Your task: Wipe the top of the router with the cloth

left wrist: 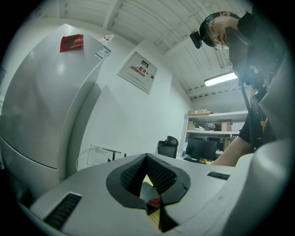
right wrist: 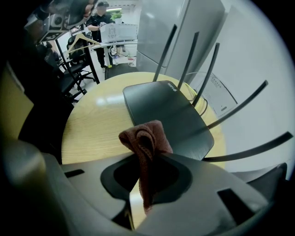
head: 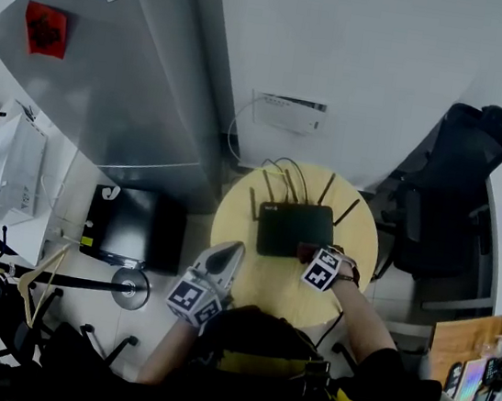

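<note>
Round wooden table (head: 354, 288): bears flat black router (head: 295, 231).
Right gripper (head: 310, 254): pinching reddish-brown cloth (right wrist: 146, 138) at router's near edge.
Left gripper (head: 228, 255): jaws together, empty, left of router.

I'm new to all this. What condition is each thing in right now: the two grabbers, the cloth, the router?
left gripper: shut, nothing between its jaws.
right gripper: shut on the cloth.
cloth: bunched up, pinched in the right gripper's jaws, at the router's near edge.
router: lying flat on the table, antennas raised.
</note>
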The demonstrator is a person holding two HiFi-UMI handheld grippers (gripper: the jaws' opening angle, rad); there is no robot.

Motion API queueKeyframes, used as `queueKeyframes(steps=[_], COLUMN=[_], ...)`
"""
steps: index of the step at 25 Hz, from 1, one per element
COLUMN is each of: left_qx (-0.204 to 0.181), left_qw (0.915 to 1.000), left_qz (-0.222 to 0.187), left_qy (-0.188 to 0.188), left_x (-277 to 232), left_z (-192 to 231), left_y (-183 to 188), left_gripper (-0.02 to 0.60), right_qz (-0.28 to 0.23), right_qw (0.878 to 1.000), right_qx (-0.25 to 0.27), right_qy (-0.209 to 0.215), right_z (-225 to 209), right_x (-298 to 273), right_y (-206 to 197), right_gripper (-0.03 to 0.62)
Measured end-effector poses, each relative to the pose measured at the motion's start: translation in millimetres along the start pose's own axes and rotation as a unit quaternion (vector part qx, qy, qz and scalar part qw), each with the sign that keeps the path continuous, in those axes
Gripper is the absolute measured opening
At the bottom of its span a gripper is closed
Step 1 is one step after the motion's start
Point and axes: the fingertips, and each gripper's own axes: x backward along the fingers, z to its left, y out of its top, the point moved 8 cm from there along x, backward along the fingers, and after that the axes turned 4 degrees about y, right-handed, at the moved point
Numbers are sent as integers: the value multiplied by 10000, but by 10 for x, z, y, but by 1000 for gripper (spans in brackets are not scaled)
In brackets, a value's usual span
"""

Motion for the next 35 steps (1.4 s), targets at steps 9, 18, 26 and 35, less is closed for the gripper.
queueKeyframes(steps=[9,18,26,35], left_qx=[60,145,105,116], left_qw=[9998,9978,9973,9969], left_qz=[-102,-237,-231,-128], left_qy=[175,598,691,773], left_x=[109,398,406,342], left_z=[83,310,447,355], left_y=[13,53,119,154], left_gripper=[-6,-6,-6,-6], right_qz=[33,-636,-651,-444], right_qw=[9952,9890,9861,9119], right_qx=[89,-270,-1393,-3963], right_qy=[971,1304,621,973], right_z=[148,218,-413,-1190], right_x=[7,32,256,-70], right_y=[85,651,-338,-974], right_gripper=[60,60,60,60])
